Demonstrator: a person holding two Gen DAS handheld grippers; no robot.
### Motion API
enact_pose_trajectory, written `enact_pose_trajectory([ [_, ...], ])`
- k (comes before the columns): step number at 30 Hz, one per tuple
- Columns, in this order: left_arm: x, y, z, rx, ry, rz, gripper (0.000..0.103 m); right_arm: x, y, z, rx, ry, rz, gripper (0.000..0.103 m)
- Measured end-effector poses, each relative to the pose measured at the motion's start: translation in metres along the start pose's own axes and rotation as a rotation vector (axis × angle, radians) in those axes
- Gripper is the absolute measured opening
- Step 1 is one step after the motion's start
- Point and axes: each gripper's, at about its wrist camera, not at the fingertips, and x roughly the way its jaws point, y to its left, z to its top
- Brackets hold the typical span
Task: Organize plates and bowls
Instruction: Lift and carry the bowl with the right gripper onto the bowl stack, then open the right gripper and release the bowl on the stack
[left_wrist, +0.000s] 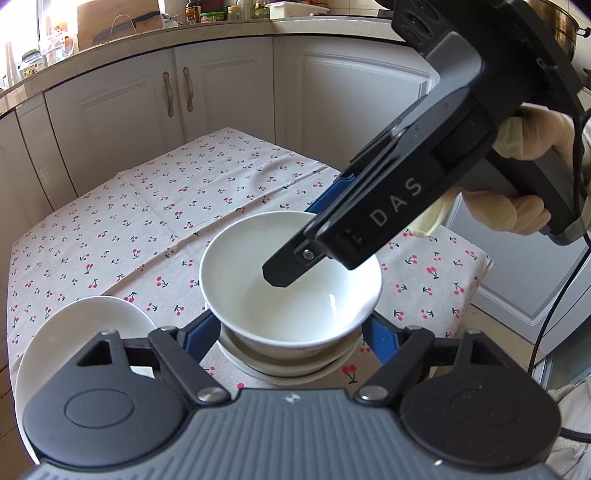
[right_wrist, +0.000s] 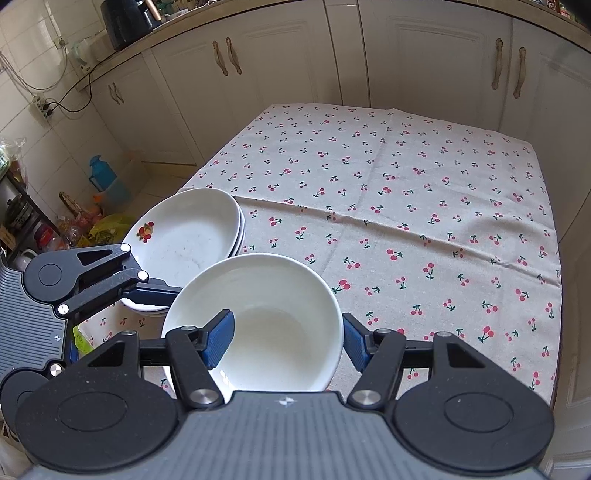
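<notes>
White bowl (right_wrist: 258, 325) sits nested on top of a stack of bowls (left_wrist: 291, 360) near the near edge of the table (right_wrist: 424, 206), which is covered by a cherry-print tablecloth (left_wrist: 147, 221). Right gripper (right_wrist: 288, 341) straddles the top bowl's rim: left blue finger (right_wrist: 219, 339) sits inside the bowl against its wall, the right blue finger outside just beside the rim, jaws spread wide, a gap visible on the outer side, so it reads as released, not clamping. In the left wrist view the same right gripper (left_wrist: 291, 254) comes in from the upper right, held by a gloved hand (left_wrist: 517, 177), one black fingertip dipped into the bowl (left_wrist: 291, 291), the other finger behind the far rim. Left gripper (left_wrist: 291, 332) is spread wide around the lower part of the bowl stack, blue pads on either side of it; contact with the stack cannot be told, reads as released. Stack of white plates (right_wrist: 188, 240) lies just left of the bowls, near the table's left edge, top plate with a small fruit print on its rim; the left gripper's arm (right_wrist: 96, 280) crosses over its near side. In the left view, a plate (left_wrist: 81, 339) shows partly behind the gripper body. White kitchen cabinets (right_wrist: 406, 55) beyond the table's far edge.
</notes>
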Motion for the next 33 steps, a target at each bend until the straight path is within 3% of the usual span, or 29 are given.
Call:
enact_pose_trajectory([
  [13, 0.000, 0.003, -0.002, 0.016, 0.009, -0.002, 0.089, 0.001, 0.003, -0.001, -0.013, -0.002, 0.021, 0.075],
  [19, -0.007, 0.005, -0.002, 0.004, -0.009, -0.014, 0.090, -0.005, 0.011, -0.001, -0.044, -0.041, 0.000, 0.091],
  [25, -0.020, 0.011, -0.006, -0.016, -0.050, -0.029, 0.092, -0.016, 0.019, -0.011, -0.081, -0.109, -0.064, 0.101],
  [33, -0.030, 0.014, -0.013, -0.017, -0.070, -0.021, 0.097, -0.038, 0.030, -0.041, -0.136, -0.208, -0.108, 0.103],
])
